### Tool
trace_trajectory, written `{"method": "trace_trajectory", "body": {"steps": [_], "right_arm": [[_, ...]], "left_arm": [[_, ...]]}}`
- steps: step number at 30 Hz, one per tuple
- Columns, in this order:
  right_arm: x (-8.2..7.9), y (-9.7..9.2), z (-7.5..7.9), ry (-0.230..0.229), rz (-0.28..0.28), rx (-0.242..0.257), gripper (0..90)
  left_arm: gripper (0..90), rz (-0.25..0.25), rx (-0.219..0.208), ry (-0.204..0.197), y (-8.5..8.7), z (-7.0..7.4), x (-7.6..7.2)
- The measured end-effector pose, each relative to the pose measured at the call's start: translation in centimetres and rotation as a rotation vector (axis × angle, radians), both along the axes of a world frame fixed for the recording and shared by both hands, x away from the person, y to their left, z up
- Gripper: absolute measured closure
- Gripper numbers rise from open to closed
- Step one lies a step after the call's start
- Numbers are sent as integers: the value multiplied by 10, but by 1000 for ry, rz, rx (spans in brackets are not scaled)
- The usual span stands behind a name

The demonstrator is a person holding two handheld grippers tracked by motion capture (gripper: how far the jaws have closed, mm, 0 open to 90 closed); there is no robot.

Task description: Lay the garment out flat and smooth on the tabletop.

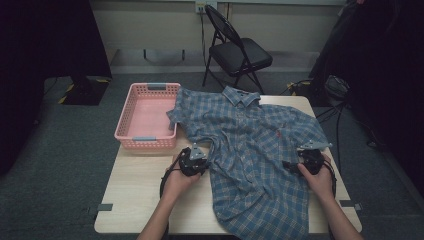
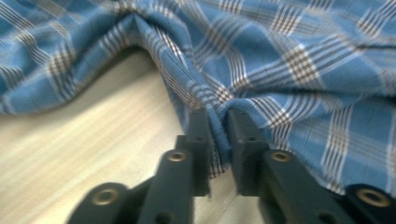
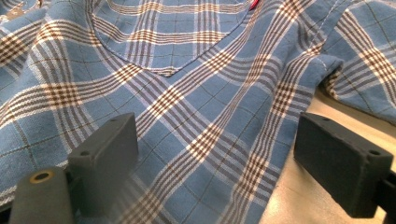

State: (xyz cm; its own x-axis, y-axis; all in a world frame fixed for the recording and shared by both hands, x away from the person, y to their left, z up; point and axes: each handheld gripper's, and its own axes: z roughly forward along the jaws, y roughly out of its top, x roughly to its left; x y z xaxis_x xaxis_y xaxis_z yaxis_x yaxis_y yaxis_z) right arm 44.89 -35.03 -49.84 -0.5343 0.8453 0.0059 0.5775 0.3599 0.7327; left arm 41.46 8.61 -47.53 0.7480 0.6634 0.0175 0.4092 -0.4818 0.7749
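Shirt [image 1: 255, 150] lies spread face up across the tabletop [image 1: 140, 200], collar at twelve o'clock, hem hanging over the six o'clock edge, with a pink basket [image 1: 145, 117] at about ten o'clock. Left tool [image 2: 218, 140] is clenched on a pinch of the side edge at nine o'clock; right tool [image 3: 215, 158] stands released over the cloth at three o'clock. A good fold probably wants the right one to bite the edge too, then both lifting evenly so the fabric stays taut.

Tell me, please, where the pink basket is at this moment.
In the high view, the pink basket sits at the table's far left corner, touching the plaid shirt's sleeve.
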Motion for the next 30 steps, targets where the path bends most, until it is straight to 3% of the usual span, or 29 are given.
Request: {"method": "trace_trajectory", "body": {"steps": [4, 5, 7, 10, 13, 15, 17, 19, 21, 24, 27, 30], "right_arm": [[0, 0, 0, 0, -1, 1, 129], [0, 0, 0, 0, -1, 0, 129], [0, 0, 0, 0, -1, 0, 129], [0, 1, 0, 2, -3, 1, 129], [0, 1, 0, 2, -3, 1, 129], [0, 1, 0, 2, -4, 1, 129], [0, 1, 0, 1, -5, 1, 129], [0, 1, 0, 1, -4, 1, 129], [0, 1, 0, 1, -4, 1, 130], [0, 1, 0, 1, -3, 1, 130], [0, 1, 0, 1, -3, 1, 130], [0, 1, 0, 1, -3, 0, 129]], "left_arm": [[836, 0, -26, -2, 3, 15, -1], [836, 9, -56, -13, 5, 23, 1], [832, 6, -57, -22, 4, 26, 3], [833, -14, -73, -26, -12, 32, 16], [821, -52, -41, -34, -36, 31, 32], [700, -52, -36, -84, -49, 24, 42], [655, -55, -16, -76, -57, 14, 49], [513, -36, -12, -88, -59, 6, 50], [388, -16, -24, -88, -53, 2, 46], [355, 10, -29, -115, -38, 8, 30], [354, 47, -87, -129, -18, 18, 7], [356, 82, -84, -134, 1, 18, -19]]}}
